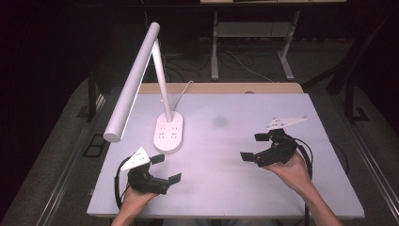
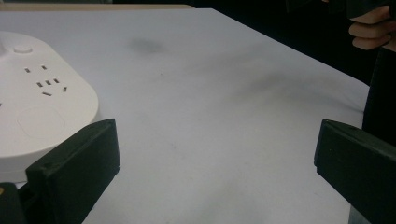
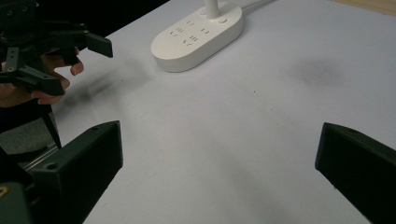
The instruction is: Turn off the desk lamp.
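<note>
Left gripper (image 1: 166,168) open, lamp base (image 2: 32,112) cropped

Both black grippers, left gripper (image 1: 165,168) and right gripper (image 1: 254,147), carry blocky jaws, trailing cables and grey three-cornered plates.

My left gripper (image 1: 165,168) and right gripper (image 1: 254,147) look like matt black plastic with a slightly rough finish. The lamp (image 1: 168,133) is smooth white plastic with a soft sheen. The table (image 1: 235,188) is a matt pale sheet, smudged grey; along its far edge shows bare wood (image 1: 221,88).
</note>
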A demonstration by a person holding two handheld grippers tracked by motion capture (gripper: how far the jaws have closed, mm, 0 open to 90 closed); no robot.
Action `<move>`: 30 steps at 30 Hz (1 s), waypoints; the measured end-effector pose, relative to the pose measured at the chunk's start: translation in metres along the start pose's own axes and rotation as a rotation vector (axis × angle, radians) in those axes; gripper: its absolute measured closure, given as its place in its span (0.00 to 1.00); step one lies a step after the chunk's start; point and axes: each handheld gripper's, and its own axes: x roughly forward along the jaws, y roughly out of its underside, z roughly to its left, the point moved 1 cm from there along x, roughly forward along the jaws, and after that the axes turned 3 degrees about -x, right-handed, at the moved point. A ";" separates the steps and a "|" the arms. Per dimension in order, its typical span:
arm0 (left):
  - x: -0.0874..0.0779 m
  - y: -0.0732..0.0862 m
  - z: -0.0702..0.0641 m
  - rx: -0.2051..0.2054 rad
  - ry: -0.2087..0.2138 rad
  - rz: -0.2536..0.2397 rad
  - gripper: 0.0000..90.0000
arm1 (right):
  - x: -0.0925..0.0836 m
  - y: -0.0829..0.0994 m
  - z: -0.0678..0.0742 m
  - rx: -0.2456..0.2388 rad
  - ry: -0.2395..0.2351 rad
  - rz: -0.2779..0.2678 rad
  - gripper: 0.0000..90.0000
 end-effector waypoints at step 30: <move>-0.003 -0.001 0.001 -0.010 0.000 -0.006 0.00 | 0.050 -0.064 0.004 -0.049 -0.054 0.019 0.01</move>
